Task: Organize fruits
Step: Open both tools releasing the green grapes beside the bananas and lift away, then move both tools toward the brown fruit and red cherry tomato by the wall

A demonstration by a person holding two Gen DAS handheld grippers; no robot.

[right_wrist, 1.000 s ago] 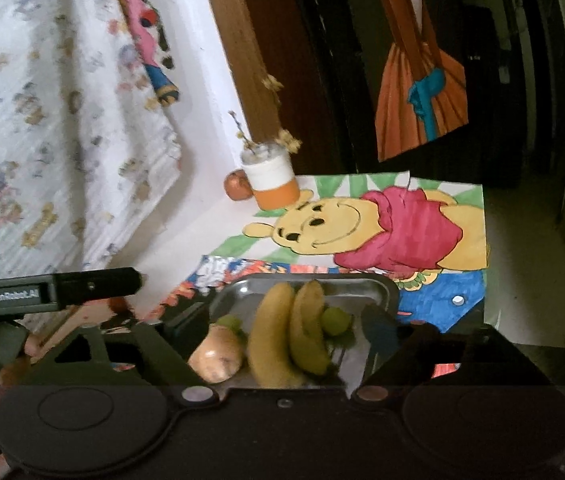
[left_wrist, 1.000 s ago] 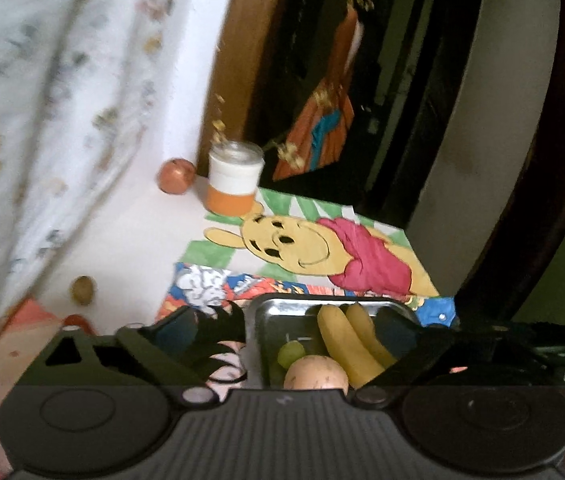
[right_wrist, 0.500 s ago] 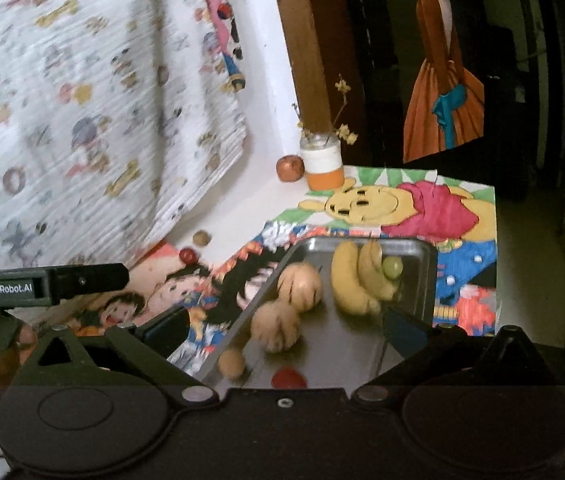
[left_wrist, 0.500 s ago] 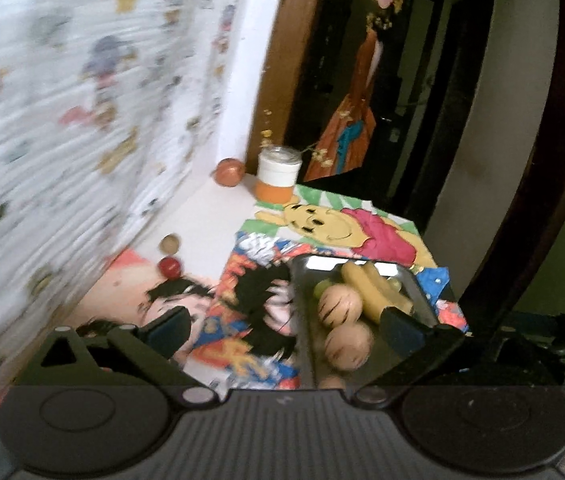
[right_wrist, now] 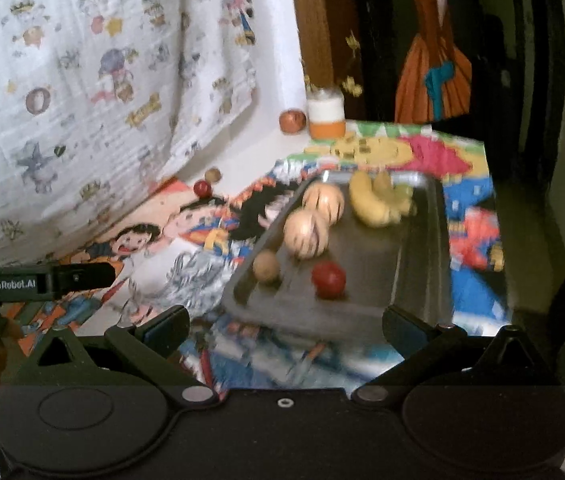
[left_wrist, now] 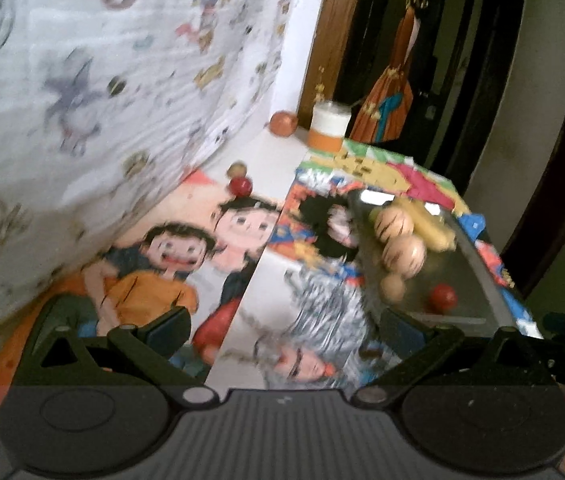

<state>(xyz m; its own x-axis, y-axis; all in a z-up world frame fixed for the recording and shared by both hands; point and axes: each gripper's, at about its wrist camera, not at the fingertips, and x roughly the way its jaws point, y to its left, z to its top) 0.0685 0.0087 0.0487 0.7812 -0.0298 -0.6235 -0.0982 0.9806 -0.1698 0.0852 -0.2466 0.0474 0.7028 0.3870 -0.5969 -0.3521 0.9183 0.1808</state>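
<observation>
Fruit, left wrist view: two striped pale round fruits [left_wrist: 398,236], yellow bananas [left_wrist: 430,226], small red fruit [left_wrist: 443,297] lie in dark metal tray [left_wrist: 478,300] on cartoon-print mats [left_wrist: 186,256].
Left gripper [left_wrist: 282,326]: fingers spread wide, nothing between.
Right wrist view: same tray [right_wrist: 422,264], small tan fruit [right_wrist: 266,266] near its left rim.
Right gripper [right_wrist: 282,326]: fully spread, empty, short of tray's near edge.

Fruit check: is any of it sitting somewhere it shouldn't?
Yes. Three pieces sit outside the metal tray: a small red fruit and a small brown one by the hanging cloth, and a reddish round fruit beside the jar. Nothing looks spilled or damaged.
</observation>
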